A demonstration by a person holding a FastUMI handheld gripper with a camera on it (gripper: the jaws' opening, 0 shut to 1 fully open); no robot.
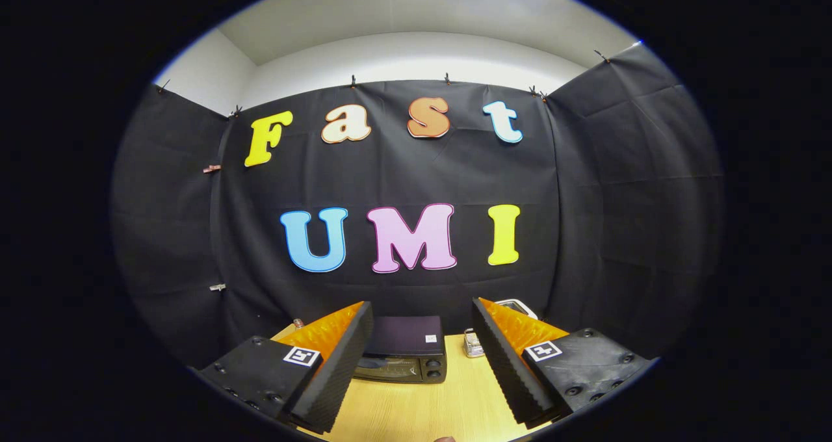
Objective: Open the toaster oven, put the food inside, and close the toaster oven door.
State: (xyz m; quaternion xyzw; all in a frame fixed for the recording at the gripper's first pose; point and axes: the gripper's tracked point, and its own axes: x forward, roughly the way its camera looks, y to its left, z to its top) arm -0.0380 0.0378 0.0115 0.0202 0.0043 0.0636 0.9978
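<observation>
Toaster oven (404, 351) standing on the tabletop (422, 406), beyond the tongs (422, 364) and framed in the gap between their two fingers, nearer the left finger than the right. Door apparently up and shut against the front, dark glass facing this way, two knobs at its right end; too small and dim to say whether any food lies behind the glass. No food to be made out for certain anywhere on the tabletop. Just right of the oven, close beside the right finger, a small metal rack-like object (473, 343), its nature unclear; farther back, behind the right finger, a pale rounded thing (520, 307), partly hidden, perhaps a plate or tray. Left of the oven, past the left finger, a small reddish bit (298, 323) at the tabletop's far edge, too tiny to identify. Tongs spread wide, gripping nothing, held well back from the oven with bare wood between. As for progress: closed door and empty tongs fitting two stages equally, namely an oven waiting to be opened with food lying somewhere hidden, or an oven already loaded and shut again. Nothing here settling which, since the interior cannot be read through the glass. At the near edge of the tabletop, a sliver of something rounded (445, 439), unidentifiable.
</observation>
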